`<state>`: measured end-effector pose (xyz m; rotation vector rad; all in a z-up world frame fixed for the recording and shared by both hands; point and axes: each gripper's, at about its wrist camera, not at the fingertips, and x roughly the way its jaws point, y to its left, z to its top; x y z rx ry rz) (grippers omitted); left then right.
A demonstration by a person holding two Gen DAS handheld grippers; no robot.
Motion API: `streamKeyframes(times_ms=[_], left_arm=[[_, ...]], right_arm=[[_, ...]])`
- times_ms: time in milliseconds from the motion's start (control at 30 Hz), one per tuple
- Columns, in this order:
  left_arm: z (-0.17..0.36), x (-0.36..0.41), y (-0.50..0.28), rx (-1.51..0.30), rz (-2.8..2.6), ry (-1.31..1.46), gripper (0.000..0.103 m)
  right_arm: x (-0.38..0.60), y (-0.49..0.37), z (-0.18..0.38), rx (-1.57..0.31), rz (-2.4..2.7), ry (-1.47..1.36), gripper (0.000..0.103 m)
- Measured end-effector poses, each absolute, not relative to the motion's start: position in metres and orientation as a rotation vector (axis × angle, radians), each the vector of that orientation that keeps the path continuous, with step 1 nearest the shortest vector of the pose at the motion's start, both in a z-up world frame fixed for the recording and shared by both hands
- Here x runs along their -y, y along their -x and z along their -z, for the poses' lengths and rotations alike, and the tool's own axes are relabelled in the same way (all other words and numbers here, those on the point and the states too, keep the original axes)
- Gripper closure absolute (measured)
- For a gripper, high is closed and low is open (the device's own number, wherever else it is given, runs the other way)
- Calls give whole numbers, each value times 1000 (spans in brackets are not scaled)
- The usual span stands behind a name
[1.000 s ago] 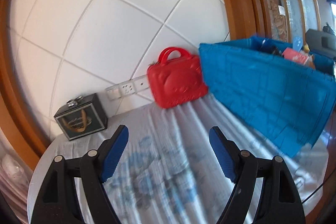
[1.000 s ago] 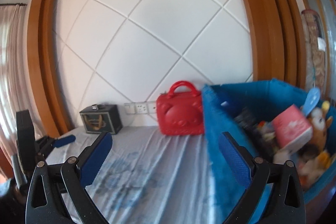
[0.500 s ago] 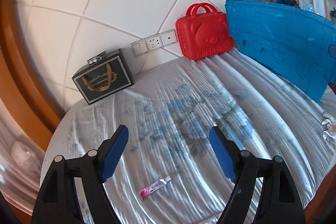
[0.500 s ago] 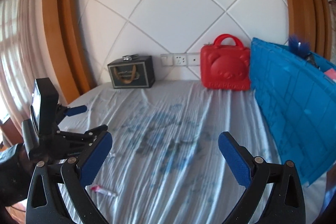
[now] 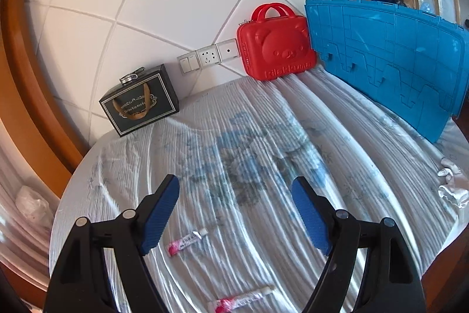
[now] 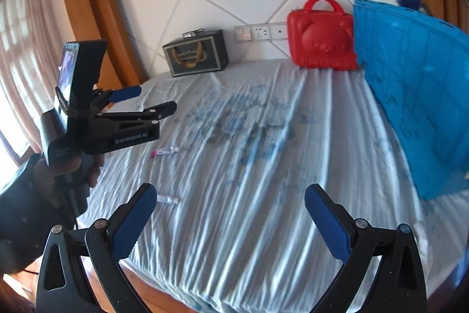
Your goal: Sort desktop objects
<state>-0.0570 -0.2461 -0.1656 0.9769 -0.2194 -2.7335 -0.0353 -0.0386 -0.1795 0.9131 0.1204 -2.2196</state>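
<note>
Two small pink-and-white tubes lie on the cloth-covered table (image 5: 263, 122): one tube (image 5: 186, 241) just ahead of my left gripper's left finger, the second tube (image 5: 240, 298) nearer the front edge. My left gripper (image 5: 234, 213) hovers open above them with nothing between its blue pads. In the right wrist view the same tubes show as the far tube (image 6: 164, 151) and the near tube (image 6: 167, 199). My right gripper (image 6: 230, 220) is open and empty over the front of the table. The left gripper (image 6: 140, 104), held by a hand, appears at the left.
A red bear-faced case (image 5: 277, 49) and a black gift box (image 5: 140, 104) stand against the back wall. A big blue crate (image 5: 390, 60) fills the right side. A crumpled white thing (image 5: 451, 181) lies at the right edge. Wall sockets (image 5: 208, 56) sit behind.
Both grippers have dropped and tipped downward toward the table. The tubes have come into view, the second only now. The crate has slid right and its contents are out of sight. Both stay open.
</note>
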Motion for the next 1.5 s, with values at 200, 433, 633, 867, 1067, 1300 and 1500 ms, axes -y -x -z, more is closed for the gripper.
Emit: streamKeyframes(times_ms=[200, 433, 633, 867, 1067, 1300, 1500], left_arm=[[131, 198, 49, 118, 2842, -914, 24], [58, 124, 30, 56, 2951, -681, 24], [15, 82, 13, -17, 3069, -599, 23], [-5, 58, 11, 76, 3121, -583, 23], [-8, 48, -3, 123, 3145, -567, 23], [-17, 28, -3, 114, 3168, -565, 23], [-21, 13, 1, 86, 3184, -544, 23]], right_arm=[[-13, 23, 149, -63, 2376, -847, 1], [-69, 5, 92, -19, 2534, -680, 0], [-108, -13, 62, -1, 2693, -619, 0], [-129, -47, 40, 57, 2823, -531, 0], [-126, -64, 38, 78, 2873, -480, 0], [-141, -53, 29, 80, 2916, -533, 0], [-166, -44, 14, 120, 2943, -477, 0]])
